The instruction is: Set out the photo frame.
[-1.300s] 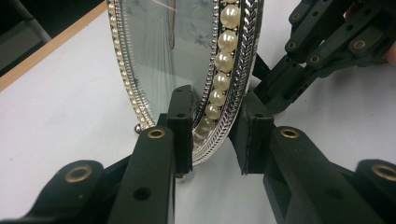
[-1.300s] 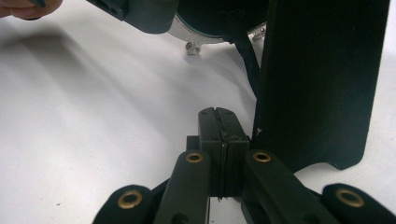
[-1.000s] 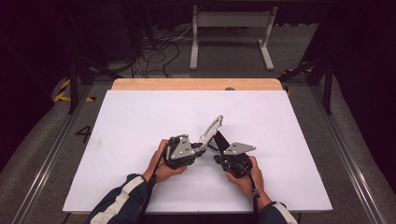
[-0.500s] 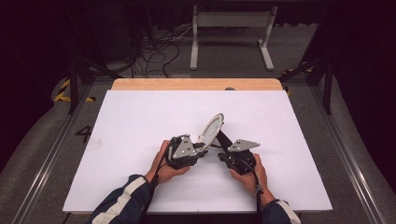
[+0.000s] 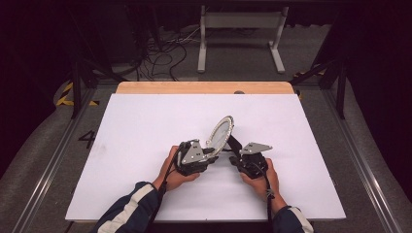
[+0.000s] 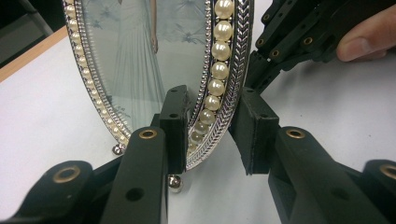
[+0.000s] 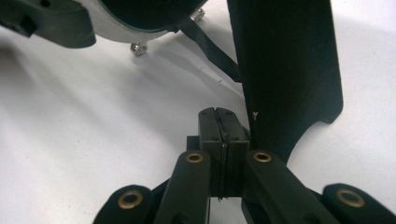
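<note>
An oval picture frame (image 5: pixel 221 132) with a silver, pearl-studded rim stands tilted on the white table top (image 5: pixel 145 126), resting on small ball feet. In the left gripper view my left gripper (image 6: pixel 210 126) straddles the lower rim of the frame (image 6: pixel 140 70), one pad on the glass front and the other against the back edge. My right gripper (image 5: pixel 236 154) sits behind the frame, its pads (image 7: pixel 219 126) pressed together beside the black easel stand (image 7: pixel 285 70). A thin black strap (image 7: pixel 210 44) joins the stand to the frame's back (image 7: pixel 121 32).
A wooden strip (image 5: pixel 204 87) runs along the table's far edge. Beyond it on the floor are a white metal stand (image 5: pixel 240 22) and a tangle of cables (image 5: pixel 160 53). Metal rails (image 5: pixel 53 160) flank the table on both sides.
The right gripper has drifted slightly to the right and farther back. The frame's face has turned a little more towards the camera. The left hand has stayed put.
</note>
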